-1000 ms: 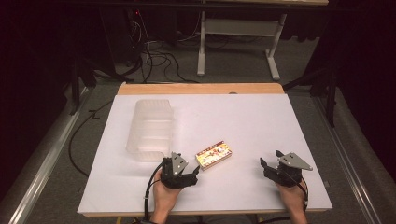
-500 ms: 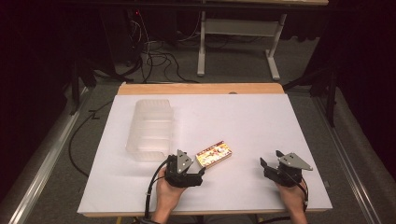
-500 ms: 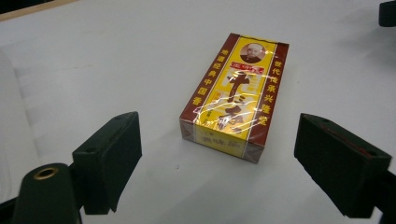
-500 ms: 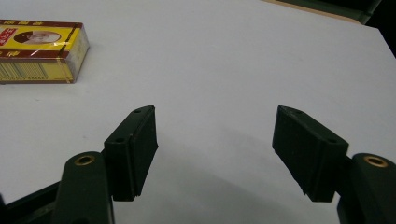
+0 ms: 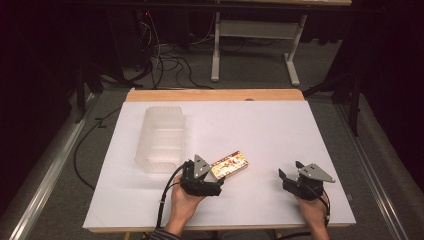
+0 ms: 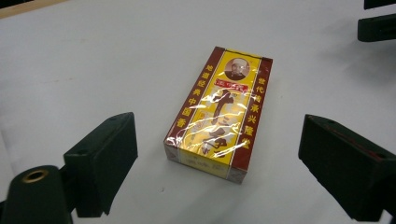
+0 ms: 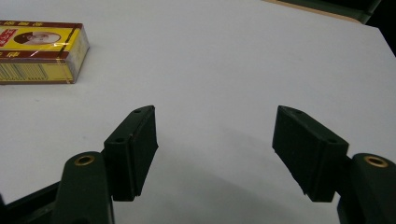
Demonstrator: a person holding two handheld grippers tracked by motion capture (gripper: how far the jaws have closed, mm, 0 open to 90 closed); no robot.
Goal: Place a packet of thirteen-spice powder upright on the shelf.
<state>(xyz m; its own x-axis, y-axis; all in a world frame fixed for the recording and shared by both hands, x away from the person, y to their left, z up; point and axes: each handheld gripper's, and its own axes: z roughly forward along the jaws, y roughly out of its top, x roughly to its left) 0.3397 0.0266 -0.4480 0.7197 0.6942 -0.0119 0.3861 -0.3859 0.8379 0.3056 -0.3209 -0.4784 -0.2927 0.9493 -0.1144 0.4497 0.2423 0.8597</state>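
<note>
Closing on the box point(image 6: 217, 114) w/ left gripper point(image 6: 217, 154), jaws wide & empty at its near end: centre, then squeeze; right gripper point(image 7: 215, 144) idle at 3 o'clock, also wide, empty.

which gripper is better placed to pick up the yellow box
Left. The left gripper sits right at the yellow box, jaws open with the box lying between and just ahead of them. The right gripper is also open but stands apart on bare table, the box off to its side.
</note>
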